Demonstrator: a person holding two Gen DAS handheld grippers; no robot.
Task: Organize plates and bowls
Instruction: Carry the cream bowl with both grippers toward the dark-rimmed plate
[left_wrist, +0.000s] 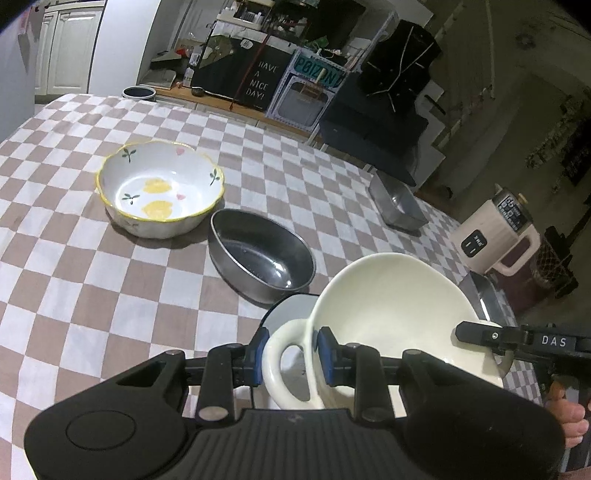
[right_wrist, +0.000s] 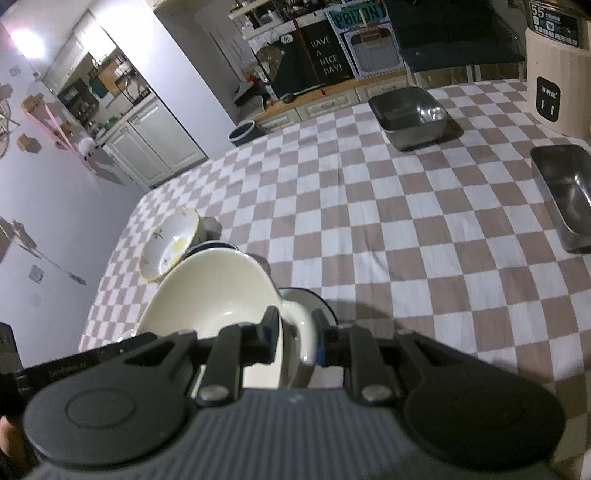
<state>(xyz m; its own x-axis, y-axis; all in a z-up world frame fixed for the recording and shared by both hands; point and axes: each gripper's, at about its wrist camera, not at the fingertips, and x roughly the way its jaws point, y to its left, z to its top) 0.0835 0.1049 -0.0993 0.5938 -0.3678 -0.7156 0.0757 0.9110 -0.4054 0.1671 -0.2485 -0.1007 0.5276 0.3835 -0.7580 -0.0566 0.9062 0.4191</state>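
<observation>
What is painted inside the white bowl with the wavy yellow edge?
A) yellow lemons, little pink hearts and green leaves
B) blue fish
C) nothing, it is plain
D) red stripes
A: in the left wrist view the scalloped bowl shows two yellow lemon shapes on its bottom, small pink hearts and green leaf sprigs on its inner wall.

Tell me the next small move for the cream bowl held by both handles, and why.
Probably lower the cream bowl gently and level. The left gripper and right gripper each clamp a loop handle. Directly beneath it shows a dark-rimmed plate, and the oval steel bowl sits close beside it. Whether it already touches the plate I cannot tell.
</observation>
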